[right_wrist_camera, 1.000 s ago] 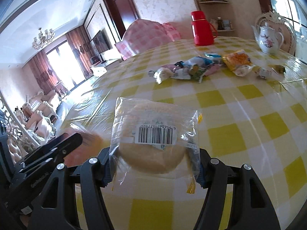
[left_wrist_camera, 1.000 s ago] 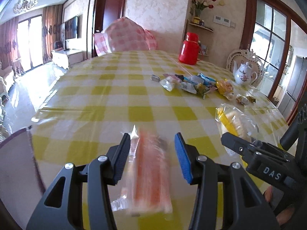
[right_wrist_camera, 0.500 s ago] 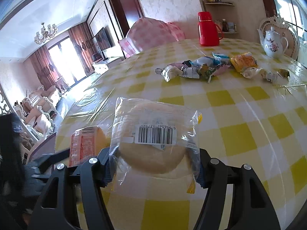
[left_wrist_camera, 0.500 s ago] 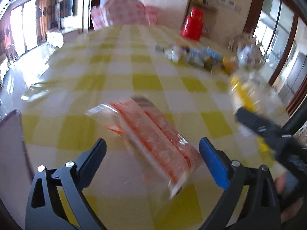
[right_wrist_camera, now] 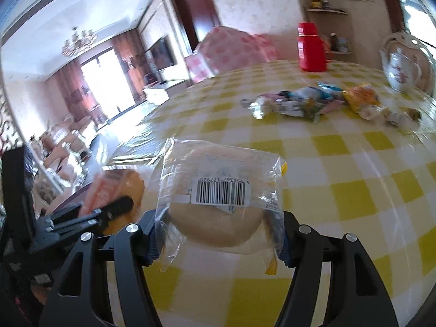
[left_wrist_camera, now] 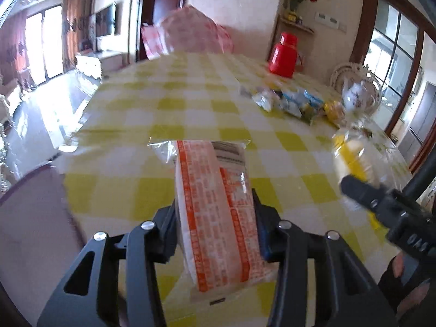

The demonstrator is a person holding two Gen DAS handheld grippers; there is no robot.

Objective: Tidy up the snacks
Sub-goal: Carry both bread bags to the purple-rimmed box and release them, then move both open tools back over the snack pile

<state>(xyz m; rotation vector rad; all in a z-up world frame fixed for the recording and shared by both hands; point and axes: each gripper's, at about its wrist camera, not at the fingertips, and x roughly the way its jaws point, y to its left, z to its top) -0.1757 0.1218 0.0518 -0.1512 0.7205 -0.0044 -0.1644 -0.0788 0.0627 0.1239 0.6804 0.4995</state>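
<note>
My left gripper (left_wrist_camera: 215,229) is shut on an orange-and-white snack packet (left_wrist_camera: 218,212) and holds it above the near edge of the table. My right gripper (right_wrist_camera: 218,239) is shut on a clear-wrapped round bun (right_wrist_camera: 218,209) with a barcode label. The bun also shows in the left wrist view (left_wrist_camera: 357,160), at the right, in the right gripper. The orange packet shows blurred in the right wrist view (right_wrist_camera: 114,190), at the left. A pile of small wrapped snacks (left_wrist_camera: 294,100) lies far across the yellow checked tablecloth (left_wrist_camera: 190,103); it also shows in the right wrist view (right_wrist_camera: 313,103).
A red thermos (left_wrist_camera: 283,54) stands at the table's far side and a white teapot (right_wrist_camera: 400,70) at the far right. A pink checked chair back (left_wrist_camera: 190,32) is beyond the far edge. The table's left edge drops to the floor (left_wrist_camera: 35,120).
My left gripper was open around the orange packet on the table; it has closed on it and lifted it. The right gripper keeps holding the bun.
</note>
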